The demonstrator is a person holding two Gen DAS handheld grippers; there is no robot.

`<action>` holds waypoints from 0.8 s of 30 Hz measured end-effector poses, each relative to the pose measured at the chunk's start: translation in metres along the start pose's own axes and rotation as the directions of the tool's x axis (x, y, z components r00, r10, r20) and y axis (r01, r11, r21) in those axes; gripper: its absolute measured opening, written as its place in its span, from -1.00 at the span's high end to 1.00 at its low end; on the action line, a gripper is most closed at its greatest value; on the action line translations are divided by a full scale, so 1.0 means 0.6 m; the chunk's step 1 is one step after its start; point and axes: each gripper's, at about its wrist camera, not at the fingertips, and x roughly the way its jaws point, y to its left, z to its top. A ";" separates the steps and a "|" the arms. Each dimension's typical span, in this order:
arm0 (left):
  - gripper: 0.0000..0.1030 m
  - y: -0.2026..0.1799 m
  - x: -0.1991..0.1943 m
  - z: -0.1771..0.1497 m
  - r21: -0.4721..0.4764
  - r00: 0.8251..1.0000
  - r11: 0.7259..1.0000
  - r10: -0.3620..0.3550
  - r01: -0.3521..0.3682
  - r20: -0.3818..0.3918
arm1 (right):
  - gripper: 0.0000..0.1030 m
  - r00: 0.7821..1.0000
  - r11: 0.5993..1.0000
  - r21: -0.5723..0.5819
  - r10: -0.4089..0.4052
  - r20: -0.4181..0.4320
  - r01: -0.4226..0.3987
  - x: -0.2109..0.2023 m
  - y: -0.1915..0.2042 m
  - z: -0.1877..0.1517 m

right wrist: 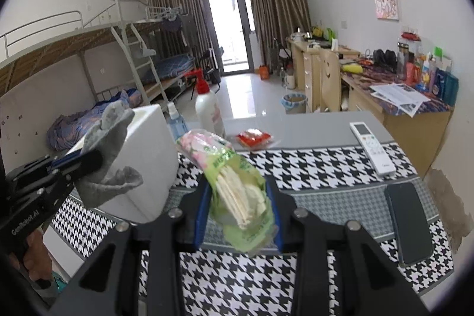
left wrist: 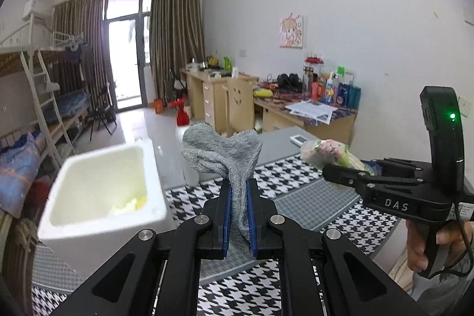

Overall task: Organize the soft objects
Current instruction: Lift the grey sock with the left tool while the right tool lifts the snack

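The left gripper (left wrist: 238,215) has its blue-padded jaws nearly together, pinching a grey sock (left wrist: 222,156) that stands up out of them and flops over at the top, clear of the table. To the left of it, a white foam box (left wrist: 100,191) sits on the table with its open top showing something pale yellow in the bottom.

The right gripper (right wrist: 241,208) stands partly open, its blue pads pressed on either side of a green and pink plastic pack of tissues (right wrist: 234,182), which it holds up above the houndstooth tablecloth (right wrist: 311,168). In the left wrist view this same pack pokes out beyond the black fingers at the right, and a hand (left wrist: 426,242) grips the handle below.

Farther along the table, a red and white packet (right wrist: 254,138) lies on the plain grey part, beside a white spray bottle with a red trigger (right wrist: 207,105) and a smaller blue-tinted bottle (right wrist: 176,123). At the right, a white remote control (right wrist: 371,147) lies across the cloth's far edge, and a dark phone (right wrist: 410,224) lies nearer.
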 end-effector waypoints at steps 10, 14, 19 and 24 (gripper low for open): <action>0.80 0.052 -0.027 0.018 -0.040 0.997 0.998 0.052 -0.050 0.060 | 0.23 0.999 0.999 -0.022 0.023 0.025 -0.023 0.003 0.041 0.025; 0.80 0.072 -0.030 0.026 -0.054 0.994 0.996 0.078 -0.074 0.071 | 0.23 0.999 0.999 -0.038 0.036 0.032 -0.035 0.007 0.058 0.034; 0.80 0.085 -0.033 0.038 -0.069 0.990 0.994 0.097 -0.090 0.098 | 0.23 0.998 0.998 -0.039 0.059 0.033 -0.058 0.025 0.078 0.050; 0.80 0.104 -0.029 0.039 -0.069 0.988 0.991 0.119 -0.113 0.094 | 0.23 0.997 0.996 -0.059 0.073 0.029 -0.071 0.040 0.096 0.059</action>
